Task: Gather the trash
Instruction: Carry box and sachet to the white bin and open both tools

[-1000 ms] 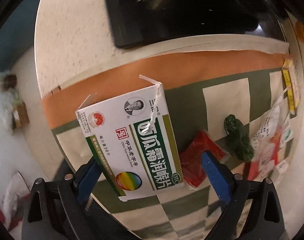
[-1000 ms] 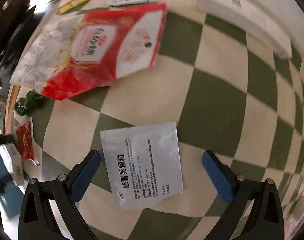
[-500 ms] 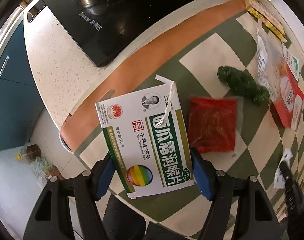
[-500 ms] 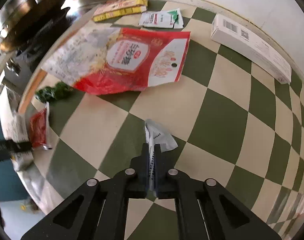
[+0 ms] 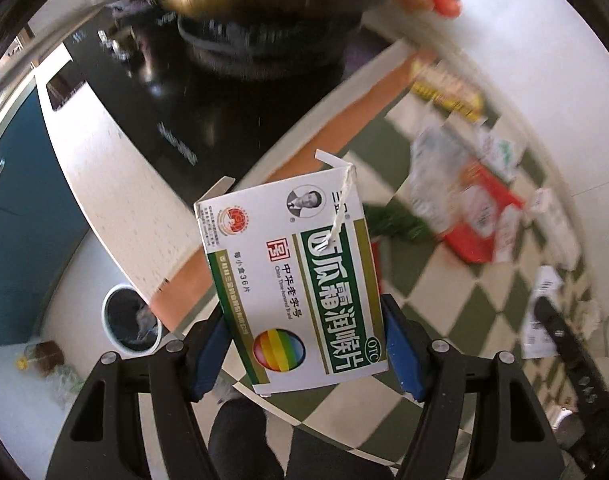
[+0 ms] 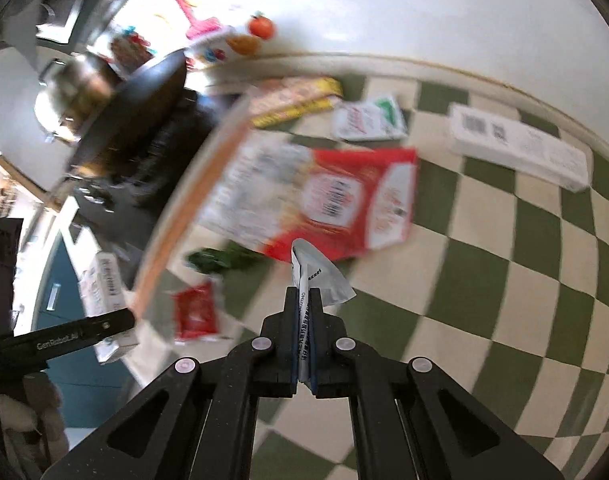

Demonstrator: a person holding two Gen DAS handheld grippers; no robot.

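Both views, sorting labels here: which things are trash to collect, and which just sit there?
Job:
medicine box, held by left gripper
sachet, held by right gripper
red bag
red packet
bin

Lying about:
wok
hob

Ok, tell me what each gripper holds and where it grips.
Left gripper: medicine box, clamped across its lower end. Right gripper: silver sachet, pinched at its folded edge.

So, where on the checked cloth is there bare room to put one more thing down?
Bare squares lie on the checked cloth right of the big red-and-white snack bag and below the long white barcode box. It is crowded toward the orange border: green leafy bundle, small red sachet, yellow packet.
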